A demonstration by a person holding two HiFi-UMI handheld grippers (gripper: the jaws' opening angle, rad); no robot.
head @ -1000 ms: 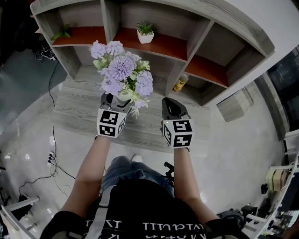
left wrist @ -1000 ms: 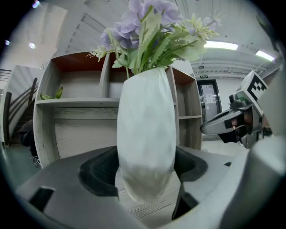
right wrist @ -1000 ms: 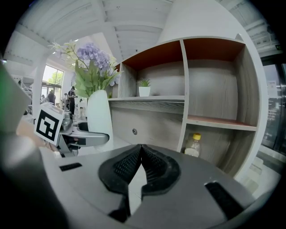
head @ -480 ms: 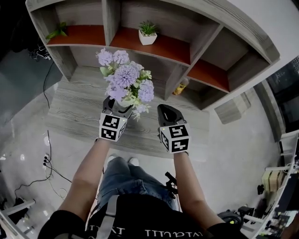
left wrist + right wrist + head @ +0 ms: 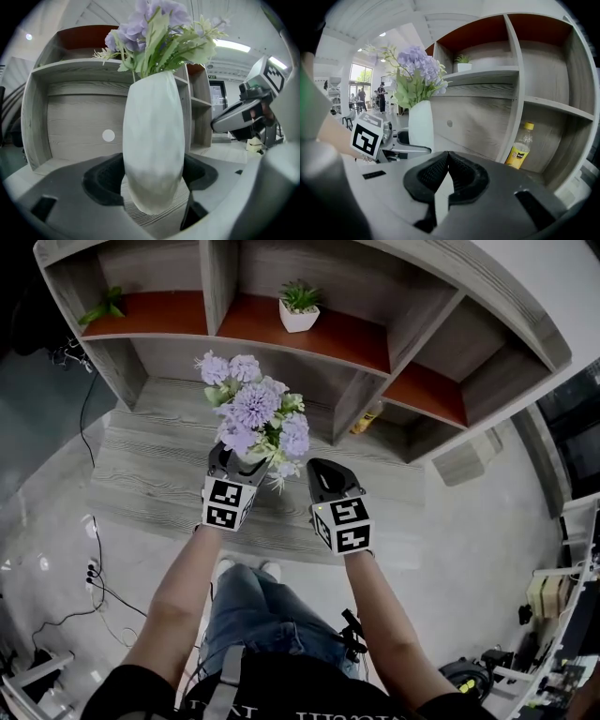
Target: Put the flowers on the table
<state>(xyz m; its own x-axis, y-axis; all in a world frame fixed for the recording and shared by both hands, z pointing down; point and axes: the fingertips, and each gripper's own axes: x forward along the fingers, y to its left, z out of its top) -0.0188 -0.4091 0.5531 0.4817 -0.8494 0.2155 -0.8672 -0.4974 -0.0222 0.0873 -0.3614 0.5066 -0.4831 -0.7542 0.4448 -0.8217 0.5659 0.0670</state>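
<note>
A large grey wood-grain shelf unit (image 5: 221, 277) with red-brown shelf floors stands along the far edge of a grey wood-grain table (image 5: 141, 465). Over the table top, in front of the shelves, the left gripper (image 5: 236, 463) holds a white oval ceramic vase (image 5: 152, 140) upright. Its black pads press on the vase's lower body from both sides, so the jaws stand fairly wide around it. The table's grain shows under the rounded base; whether the base touches the wood cannot be told. A bunch of pale purple flowers with green leaves (image 5: 255, 413) stands in the vase and rises above the gripper.

The right gripper (image 5: 326, 476) is just beside the vase, apart from it, with its jaws together and nothing between them.

A small white square pot with a green plant (image 5: 298, 315) sits in the upper middle compartment. A green leafy sprig (image 5: 103, 307) lies in the upper left compartment. A clear plastic bottle of yellow drink with a yellow cap (image 5: 520, 147) stands in a lower right compartment.
</note>
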